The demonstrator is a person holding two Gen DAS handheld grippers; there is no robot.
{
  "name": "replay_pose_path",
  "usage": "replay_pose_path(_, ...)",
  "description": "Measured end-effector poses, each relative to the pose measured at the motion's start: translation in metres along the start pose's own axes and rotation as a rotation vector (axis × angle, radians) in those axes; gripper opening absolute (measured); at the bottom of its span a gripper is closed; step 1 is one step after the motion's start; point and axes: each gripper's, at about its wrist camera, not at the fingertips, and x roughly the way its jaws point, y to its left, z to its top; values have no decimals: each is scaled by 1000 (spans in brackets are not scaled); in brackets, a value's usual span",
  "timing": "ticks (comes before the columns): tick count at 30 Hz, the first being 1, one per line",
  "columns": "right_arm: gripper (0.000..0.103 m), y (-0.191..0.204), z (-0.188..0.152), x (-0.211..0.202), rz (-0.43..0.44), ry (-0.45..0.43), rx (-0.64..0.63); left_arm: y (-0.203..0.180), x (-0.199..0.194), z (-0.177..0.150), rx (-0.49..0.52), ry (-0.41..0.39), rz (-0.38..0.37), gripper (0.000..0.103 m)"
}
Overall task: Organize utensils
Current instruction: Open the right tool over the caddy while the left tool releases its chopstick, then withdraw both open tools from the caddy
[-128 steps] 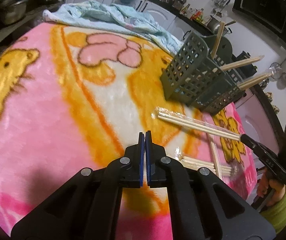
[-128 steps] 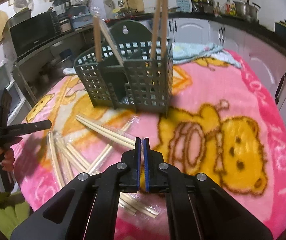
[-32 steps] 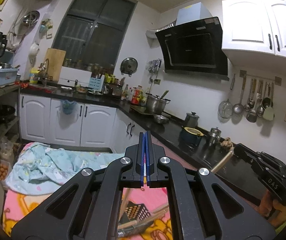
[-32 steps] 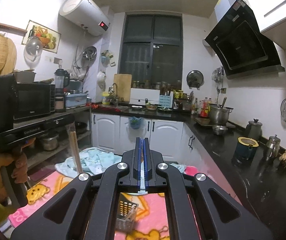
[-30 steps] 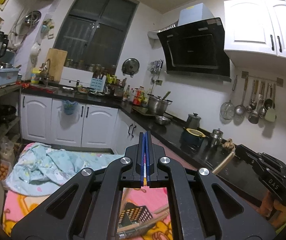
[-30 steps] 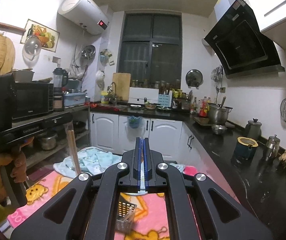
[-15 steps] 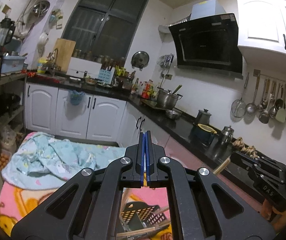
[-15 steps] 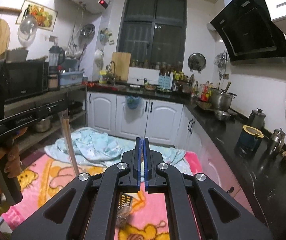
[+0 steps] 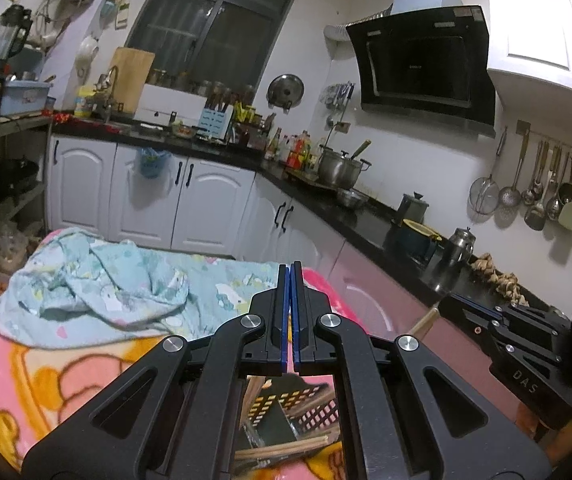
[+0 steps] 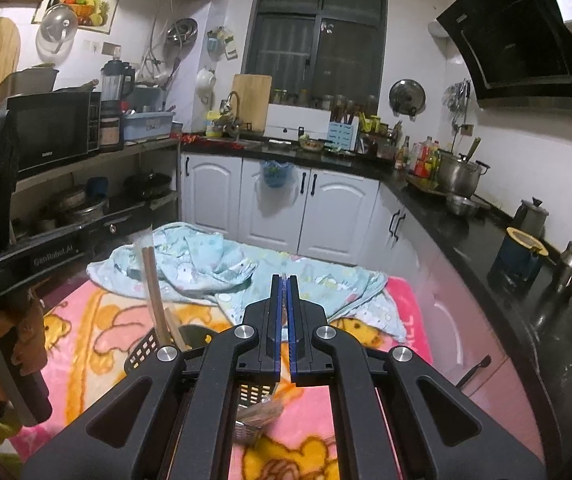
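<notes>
Both the left gripper (image 9: 290,312) and right gripper (image 10: 284,320) pressed together, seemingly empty, above the basket (image 9: 286,412).

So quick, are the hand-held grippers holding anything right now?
Left hand-held gripper: closed, holding chopsticks.
Right hand-held gripper: closed, nothing visibly held.

I'm bringing both hand-held grippers back down from their raised, level aim, so the pink blanket (image 10: 97,312) and blue cloth (image 9: 97,292) are filling more of each view. The utensil basket (image 9: 286,408) is coming closer beneath the left hand-held gripper (image 9: 290,316), and the upright chopsticks (image 10: 153,296) are looming larger beside the right hand-held gripper (image 10: 286,320).
</notes>
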Motion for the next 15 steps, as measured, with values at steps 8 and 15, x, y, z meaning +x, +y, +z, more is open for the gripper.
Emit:
replay_pose_path(8, 37, 0, -11, 8, 13, 6, 35, 12, -3, -14, -23, 39, 23, 29)
replay_pose_path(15, 58, -10, -18, -10, 17, -25, 81, 19, -28, -16, -53, 19, 31, 65)
